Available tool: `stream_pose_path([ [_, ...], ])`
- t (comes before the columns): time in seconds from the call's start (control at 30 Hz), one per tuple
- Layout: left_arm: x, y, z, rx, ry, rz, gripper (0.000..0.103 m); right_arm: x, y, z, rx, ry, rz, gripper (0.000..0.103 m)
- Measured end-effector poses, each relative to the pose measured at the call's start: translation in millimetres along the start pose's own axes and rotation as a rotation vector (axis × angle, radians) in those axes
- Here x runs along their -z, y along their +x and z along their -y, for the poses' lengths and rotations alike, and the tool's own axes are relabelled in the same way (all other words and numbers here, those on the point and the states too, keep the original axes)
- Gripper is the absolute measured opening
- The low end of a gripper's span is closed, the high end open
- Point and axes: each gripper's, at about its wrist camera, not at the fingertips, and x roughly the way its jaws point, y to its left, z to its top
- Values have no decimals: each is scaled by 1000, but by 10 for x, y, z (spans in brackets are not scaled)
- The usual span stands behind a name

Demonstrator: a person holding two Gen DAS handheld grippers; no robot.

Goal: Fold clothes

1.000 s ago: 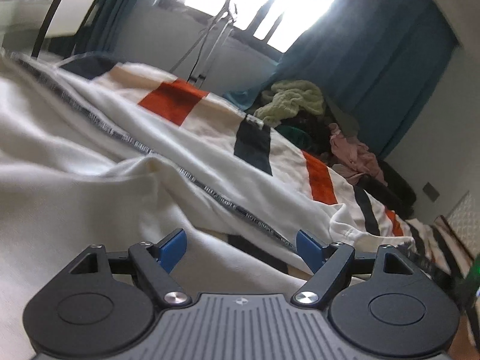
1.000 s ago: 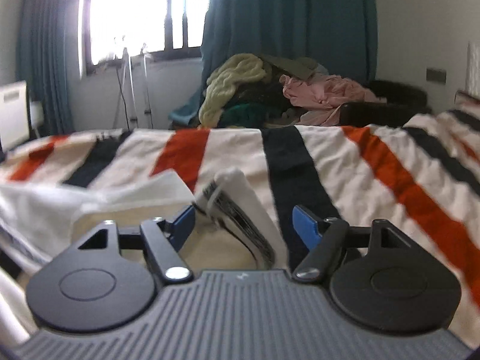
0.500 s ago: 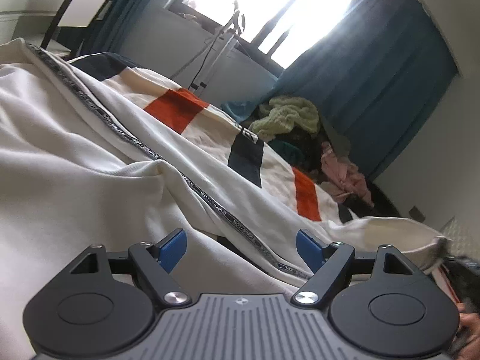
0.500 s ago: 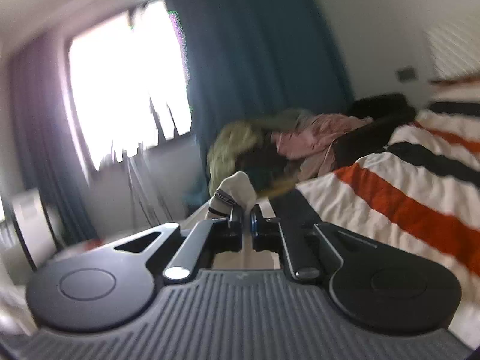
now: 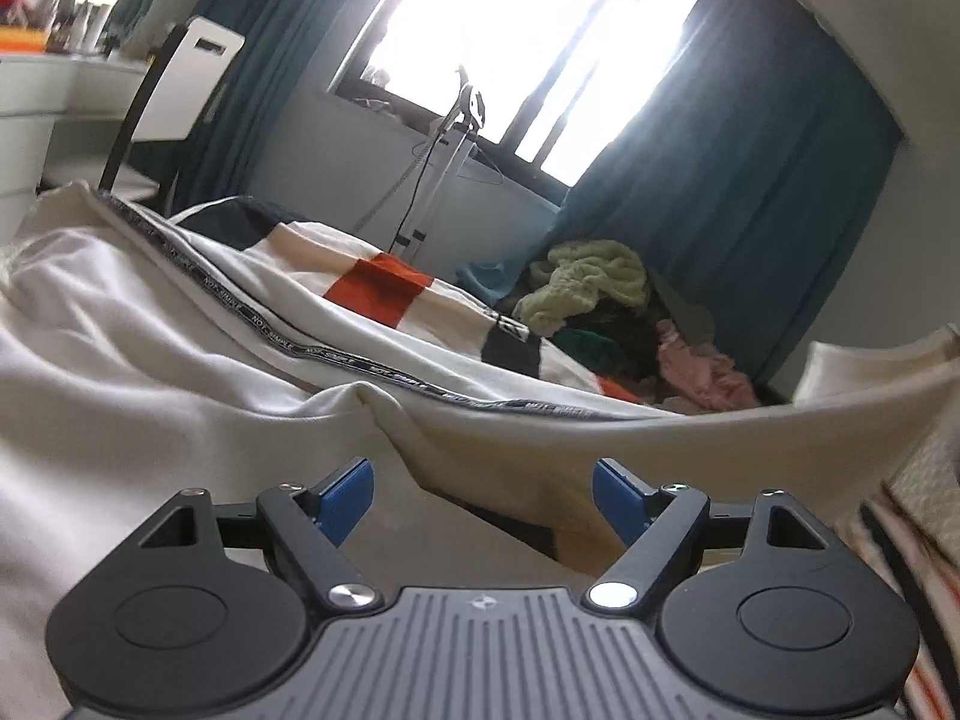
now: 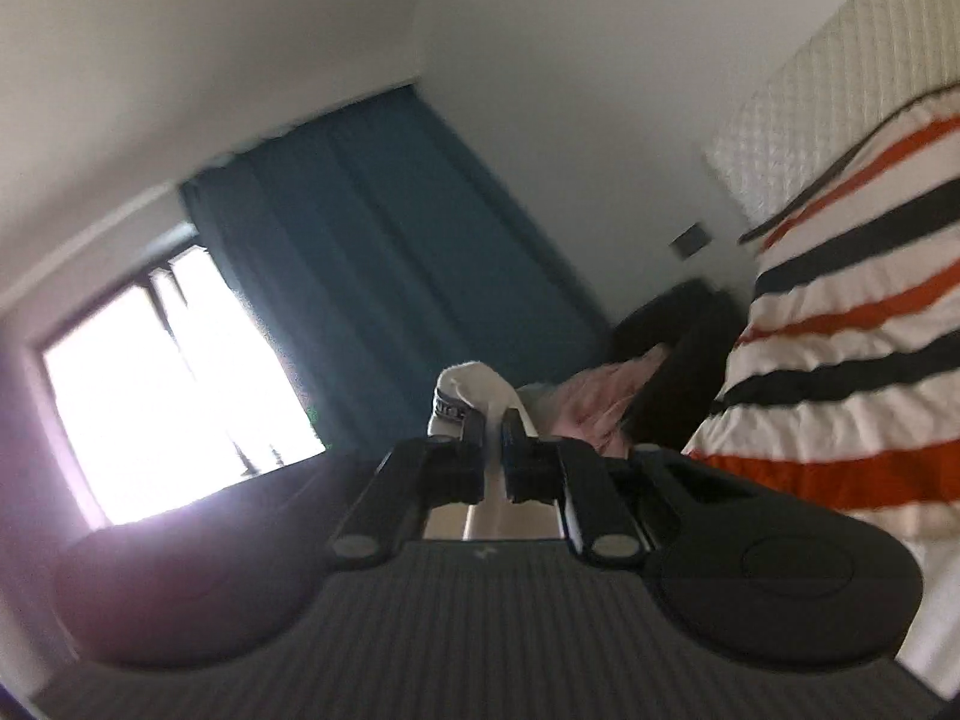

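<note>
A cream garment (image 5: 150, 360) with a dark printed tape stripe (image 5: 264, 330) lies spread over the bed in the left wrist view. My left gripper (image 5: 483, 495) is open and empty, low over the garment's folds. One part of the garment (image 5: 780, 420) is lifted and stretches up to the right. My right gripper (image 6: 495, 426) is shut on the garment's cuff end (image 6: 465, 390), held high and tilted, with cream cloth between the fingers.
A striped orange, black and cream bedspread (image 6: 840, 360) covers the bed. A pile of clothes (image 5: 600, 294) lies at the far end by blue curtains (image 5: 750, 180). A bright window (image 5: 540, 30), a stand (image 5: 444, 138) and a padded headboard (image 6: 810, 120) are around.
My right gripper closed on the cuff end and lifted it high, tilting as it rose. The garment's edge rose to the right in the left wrist view. My left gripper stayed open.
</note>
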Motion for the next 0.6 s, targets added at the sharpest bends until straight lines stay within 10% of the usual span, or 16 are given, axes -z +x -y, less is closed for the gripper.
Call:
stream_pose_path([
  [0.4, 149, 703, -122, -128, 123, 42, 81, 1632, 3203, 227, 367, -273, -375, 9],
  [0.6, 190, 779, -7, -151, 248, 107, 82, 2016, 3823, 505, 142, -237, -595, 26],
])
